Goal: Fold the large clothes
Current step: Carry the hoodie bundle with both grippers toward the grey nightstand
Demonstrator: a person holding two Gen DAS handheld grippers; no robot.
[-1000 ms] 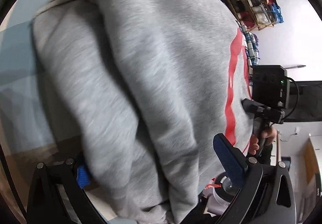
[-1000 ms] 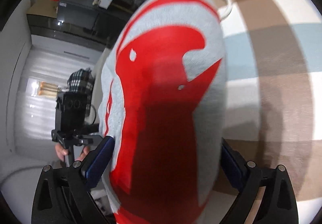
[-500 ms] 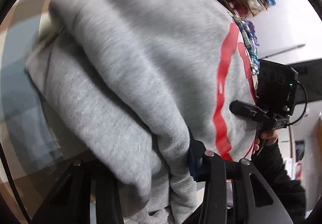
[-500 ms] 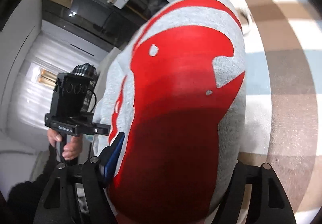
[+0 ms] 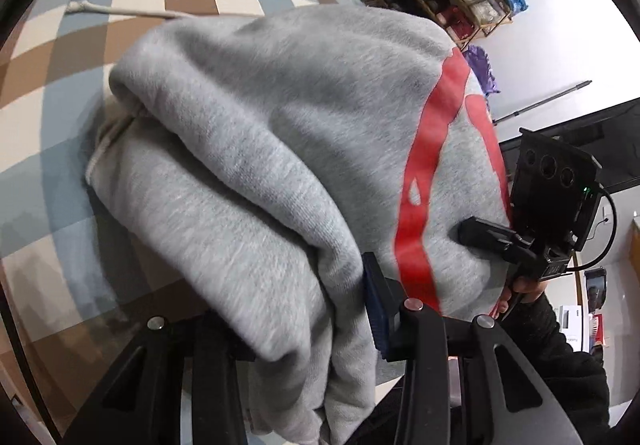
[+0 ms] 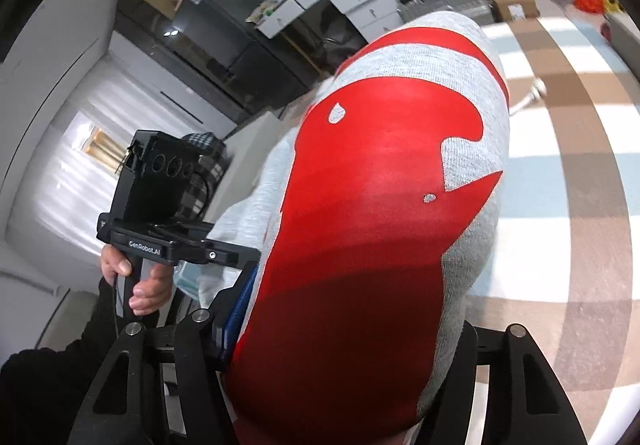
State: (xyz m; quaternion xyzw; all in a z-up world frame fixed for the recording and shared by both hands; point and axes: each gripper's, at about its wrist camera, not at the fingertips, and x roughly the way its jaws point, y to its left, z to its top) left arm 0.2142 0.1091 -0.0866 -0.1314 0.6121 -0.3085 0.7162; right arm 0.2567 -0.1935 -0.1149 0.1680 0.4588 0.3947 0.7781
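Your left gripper (image 5: 304,329) has its two black arms drawn narrow and clamped on a thick bunched fold of the grey fleece sweatshirt with the large red print (image 5: 256,149); one blue fingertip pad (image 5: 374,301) presses into the cloth, and the other is buried under the fabric. Your right gripper (image 6: 344,329) grips the same sweatshirt from the printed side, the red graphic (image 6: 372,213) filling the space between its arms, with a blue pad (image 6: 240,305) touching the cloth on one side.

The sweatshirt is folded into several layers and hangs between the two grippers, its far part over the checked brown, white and pale blue cloth (image 5: 44,85) that covers the surface beneath. A cream drawcord (image 5: 120,10) lies on that cloth beyond the garment.

In the right wrist view your left hand (image 6: 138,281) holds the black handle, and the bar above it reads "GenRobot.AI" (image 6: 145,247) in white letters
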